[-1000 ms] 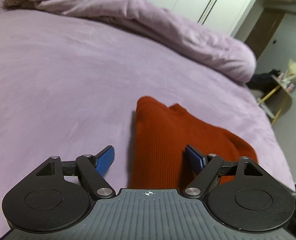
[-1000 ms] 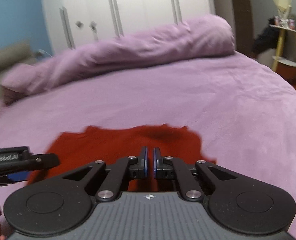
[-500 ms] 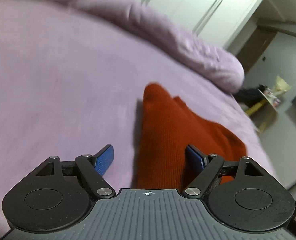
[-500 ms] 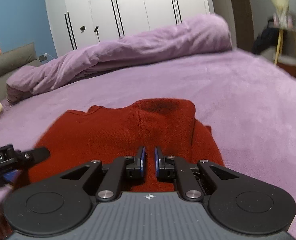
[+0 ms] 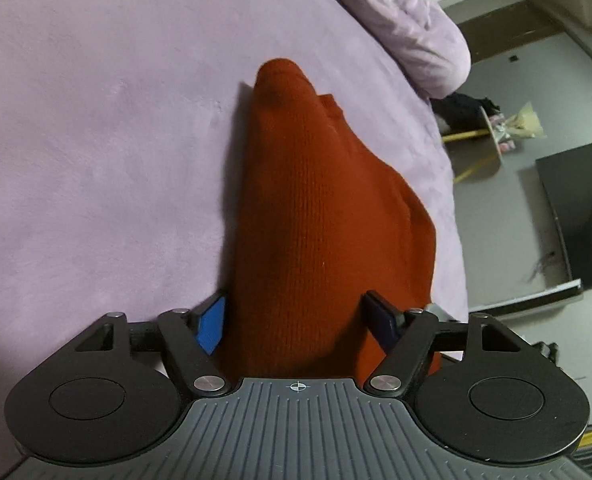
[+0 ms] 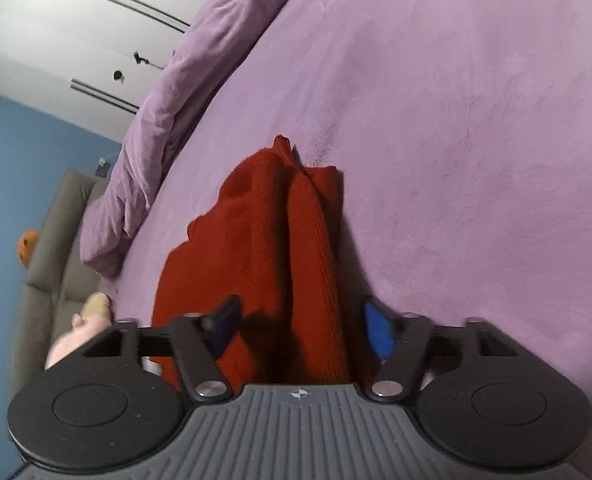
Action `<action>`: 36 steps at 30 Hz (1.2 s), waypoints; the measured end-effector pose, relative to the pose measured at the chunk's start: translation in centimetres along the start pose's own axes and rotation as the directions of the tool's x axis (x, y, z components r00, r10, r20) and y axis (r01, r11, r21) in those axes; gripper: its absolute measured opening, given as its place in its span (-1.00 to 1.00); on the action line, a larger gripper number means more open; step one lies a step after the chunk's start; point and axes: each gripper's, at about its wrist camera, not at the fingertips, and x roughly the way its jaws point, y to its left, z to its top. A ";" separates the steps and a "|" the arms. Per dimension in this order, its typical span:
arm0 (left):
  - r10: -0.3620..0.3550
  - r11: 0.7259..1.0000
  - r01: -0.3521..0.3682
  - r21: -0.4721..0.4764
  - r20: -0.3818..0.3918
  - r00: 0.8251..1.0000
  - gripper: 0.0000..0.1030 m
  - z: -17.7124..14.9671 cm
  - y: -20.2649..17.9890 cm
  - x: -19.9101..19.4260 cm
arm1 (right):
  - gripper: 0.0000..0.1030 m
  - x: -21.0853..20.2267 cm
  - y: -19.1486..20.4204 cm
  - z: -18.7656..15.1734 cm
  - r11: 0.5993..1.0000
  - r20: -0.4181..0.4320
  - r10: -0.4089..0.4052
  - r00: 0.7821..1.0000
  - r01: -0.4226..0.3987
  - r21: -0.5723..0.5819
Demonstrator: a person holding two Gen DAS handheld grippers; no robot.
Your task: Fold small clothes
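Note:
A small rust-red knitted garment point(image 5: 319, 216) lies folded on the purple bed cover point(image 5: 96, 140). In the left wrist view my left gripper point(image 5: 297, 322) is open, its blue pads on either side of the garment's near end. In the right wrist view the garment point(image 6: 280, 248) shows a raised crease along its middle. My right gripper point(image 6: 301, 328) is open too, its fingers straddling the garment's near edge. Neither gripper holds the cloth.
A rolled purple duvet point(image 5: 407, 20) runs along the far side of the bed and also shows in the right wrist view point(image 6: 176, 92). White wardrobe doors point(image 6: 68, 40), a grey sofa point(image 6: 60, 248), a small side table point(image 5: 491, 136) and floor beyond the bed edge.
My right gripper has opened from shut. Both grippers have tilted and moved closer over the garment, which now reaches between the fingers of each.

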 end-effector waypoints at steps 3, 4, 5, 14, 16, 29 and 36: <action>0.011 1.000 -0.011 -0.022 -0.005 1.000 0.24 0.5 -0.1 0.5 | -0.22 2.0 0.2 -0.1 0.999 -0.032 0.036 0.999 -0.035 0.016; 0.011 1.000 -0.011 -0.021 -0.005 1.000 0.13 0.5 -0.1 0.5 | -0.29 2.5 0.3 -0.3 0.999 -0.027 0.036 0.999 -0.036 0.013; 0.012 1.000 -0.012 -0.017 -0.004 1.000 0.05 0.4 -0.2 0.3 | -0.39 3.0 0.4 -0.5 0.999 -0.011 0.040 0.999 -0.040 0.017; 0.032 0.999 -0.032 0.008 -0.009 0.999 -0.07 0.3 -0.7 -7.3 | -0.48 2.3 3.4 -3.3 0.986 -0.026 0.143 0.989 -0.141 0.086; 0.089 0.996 -0.088 0.022 -0.016 0.996 -0.05 -0.3 0.1 -9.7 | -0.48 3.1 4.2 -4.8 0.981 -0.084 0.164 0.983 -0.154 0.114; 0.210 0.973 -0.228 0.037 0.270 0.940 0.19 -11.6 3.2 -20.0 | -0.06 -2.7 7.4 -14.8 0.994 0.058 -0.100 0.993 0.097 0.043; 0.359 0.877 -0.413 0.244 0.239 0.902 0.24 -16.7 2.6 -17.2 | -0.05 -5.0 5.8 -19.7 0.988 0.009 0.013 1.000 -0.014 0.155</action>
